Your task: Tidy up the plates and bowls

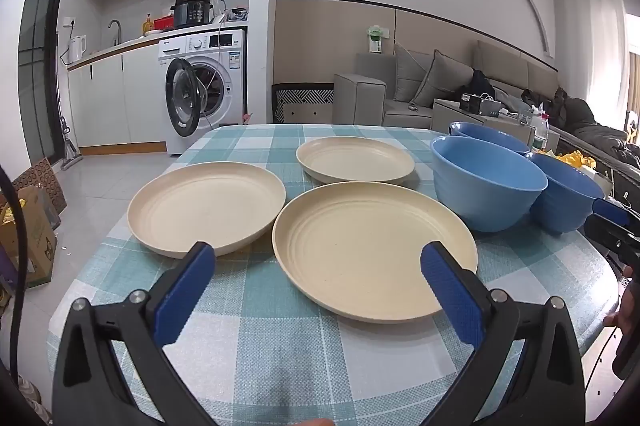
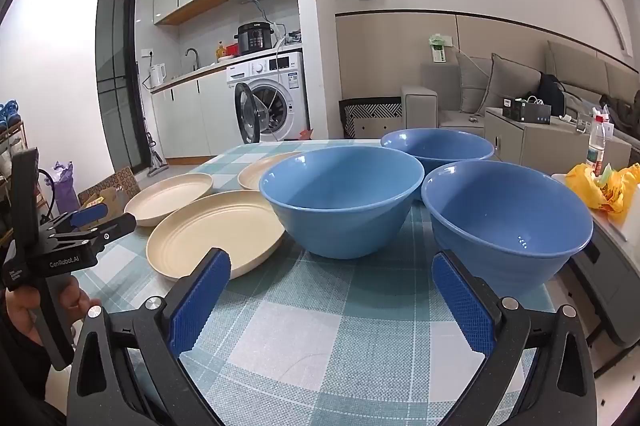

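Nearest plate [image 1: 374, 262] lies just ahead of the left gripper's [image 1: 318, 266] wide jaws.

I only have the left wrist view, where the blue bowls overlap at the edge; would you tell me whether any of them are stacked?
Observer: No; the right wrist view shows the near-left bowl, near-right bowl and far bowl each upright, none nested.
Operator: Is anything inside them?
Observer: The two near ones are empty; the far one's bottom is hidden.
Operator: Is anything gripped on the right?
Observer: No, the right tongs stand open, empty.
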Tool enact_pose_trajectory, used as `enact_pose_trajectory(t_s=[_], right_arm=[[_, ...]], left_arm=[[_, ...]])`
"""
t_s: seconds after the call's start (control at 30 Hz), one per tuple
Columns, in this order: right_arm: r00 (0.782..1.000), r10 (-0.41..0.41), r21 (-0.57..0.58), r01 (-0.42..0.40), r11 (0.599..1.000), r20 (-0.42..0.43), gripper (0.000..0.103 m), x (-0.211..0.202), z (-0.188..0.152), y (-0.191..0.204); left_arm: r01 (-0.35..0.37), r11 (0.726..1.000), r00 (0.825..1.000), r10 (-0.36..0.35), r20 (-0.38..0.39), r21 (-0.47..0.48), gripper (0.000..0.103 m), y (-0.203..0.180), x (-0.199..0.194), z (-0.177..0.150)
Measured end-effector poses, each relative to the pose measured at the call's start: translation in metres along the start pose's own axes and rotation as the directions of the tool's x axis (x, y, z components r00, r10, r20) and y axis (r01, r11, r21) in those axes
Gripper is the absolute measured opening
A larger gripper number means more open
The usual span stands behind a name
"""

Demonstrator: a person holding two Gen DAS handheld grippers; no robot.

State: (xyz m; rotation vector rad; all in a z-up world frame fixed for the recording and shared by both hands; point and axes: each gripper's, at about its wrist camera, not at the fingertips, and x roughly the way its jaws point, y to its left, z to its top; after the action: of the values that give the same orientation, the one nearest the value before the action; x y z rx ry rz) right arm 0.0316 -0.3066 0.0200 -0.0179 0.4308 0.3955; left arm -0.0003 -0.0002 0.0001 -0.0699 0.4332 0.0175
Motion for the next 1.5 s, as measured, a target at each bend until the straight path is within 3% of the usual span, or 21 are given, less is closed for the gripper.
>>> enact_pose_trajectory(t_s=[1.5], right_arm=[[1.0, -0.01, -0.013, 0.01, 1.0, 0.012, 0.103, -0.006, 0.007, -0.005]], left_arm=[[0.01, 1.0, 1.0, -0.01, 0.001, -0.002, 0.103, 0.005, -0.007, 0.009]])
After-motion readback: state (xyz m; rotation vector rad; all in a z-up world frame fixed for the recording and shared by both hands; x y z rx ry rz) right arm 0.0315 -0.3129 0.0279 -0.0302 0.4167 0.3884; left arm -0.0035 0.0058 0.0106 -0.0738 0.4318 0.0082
